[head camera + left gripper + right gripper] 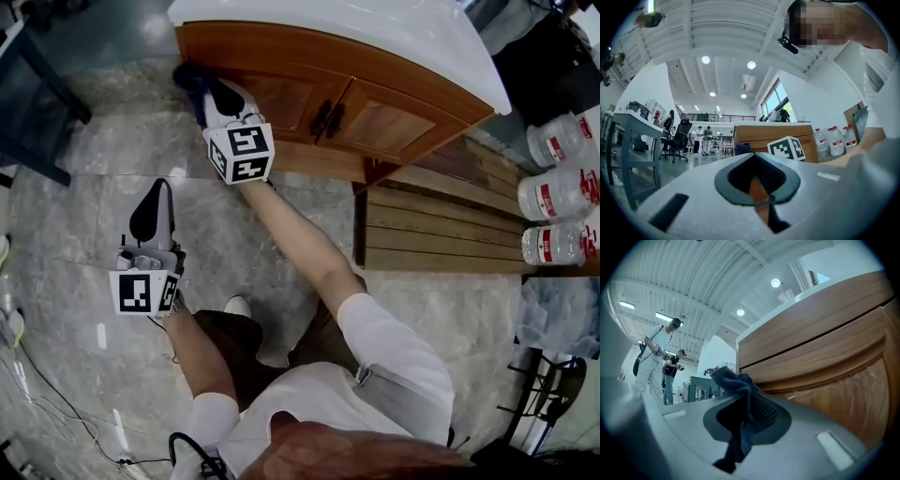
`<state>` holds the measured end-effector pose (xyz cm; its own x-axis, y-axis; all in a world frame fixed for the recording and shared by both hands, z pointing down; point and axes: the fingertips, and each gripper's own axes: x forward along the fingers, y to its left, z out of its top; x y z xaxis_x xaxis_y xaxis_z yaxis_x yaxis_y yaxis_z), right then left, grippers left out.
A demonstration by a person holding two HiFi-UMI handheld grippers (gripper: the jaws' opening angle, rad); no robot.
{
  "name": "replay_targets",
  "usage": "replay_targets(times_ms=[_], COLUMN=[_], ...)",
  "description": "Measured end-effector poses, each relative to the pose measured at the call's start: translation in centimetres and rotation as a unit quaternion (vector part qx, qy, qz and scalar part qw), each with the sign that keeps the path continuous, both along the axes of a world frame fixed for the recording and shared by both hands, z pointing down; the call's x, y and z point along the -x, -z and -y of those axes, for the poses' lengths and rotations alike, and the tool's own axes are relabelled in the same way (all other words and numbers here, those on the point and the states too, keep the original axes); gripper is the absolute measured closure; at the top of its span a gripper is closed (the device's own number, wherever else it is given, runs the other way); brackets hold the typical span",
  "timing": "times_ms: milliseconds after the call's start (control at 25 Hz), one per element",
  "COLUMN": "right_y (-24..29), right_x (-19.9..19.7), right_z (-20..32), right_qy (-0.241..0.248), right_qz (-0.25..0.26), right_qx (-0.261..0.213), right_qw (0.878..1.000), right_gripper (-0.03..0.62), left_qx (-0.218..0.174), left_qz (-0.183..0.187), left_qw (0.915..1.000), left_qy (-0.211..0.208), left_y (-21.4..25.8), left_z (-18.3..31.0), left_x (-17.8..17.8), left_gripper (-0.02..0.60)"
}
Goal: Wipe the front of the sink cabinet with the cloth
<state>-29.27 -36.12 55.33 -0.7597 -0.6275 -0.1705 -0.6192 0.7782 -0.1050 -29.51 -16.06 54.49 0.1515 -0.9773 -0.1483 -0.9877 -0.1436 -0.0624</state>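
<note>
The wooden sink cabinet (375, 122) with a white top stands at the top of the head view. My right gripper (202, 89) is at the cabinet's left front corner, shut on a dark blue cloth (187, 75). In the right gripper view the cloth (736, 380) bunches between the jaws of the right gripper (745, 413), close beside the cabinet front (825, 348). My left gripper (152, 211) hangs over the marble floor, well back from the cabinet, its jaws together and empty. The left gripper view looks past that gripper (757, 180) to the distant cabinet (764, 136).
Large water bottles (562, 192) lie right of the cabinet beside wooden slats (441, 230). A dark table frame (37, 103) stands at left. Cables (56, 403) trail on the floor. A desk (633, 136), an office chair (679, 138) and people stand far off.
</note>
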Motion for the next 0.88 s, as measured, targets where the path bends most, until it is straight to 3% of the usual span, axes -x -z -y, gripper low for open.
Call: replay_targets(times_ms=[280, 880], right_y=[-0.2, -0.4], right_x=[-1.8, -14.5], right_z=[0.4, 2.9], right_qy=[-0.011, -0.120], right_qz=[0.002, 0.002], right_qx=[0.001, -0.001], right_qw=[1.000, 0.993], right_gripper=[0.563, 0.565], left_qx=[0.005, 0.012], left_qz=[0.003, 0.014], left_qw=[0.9999, 0.9989], left_qy=[-0.013, -0.044], left_y=[-0.2, -0.6], left_z=[0.4, 1.3], left_x=[-0.6, -2.8], left_gripper=[0.580, 0.580])
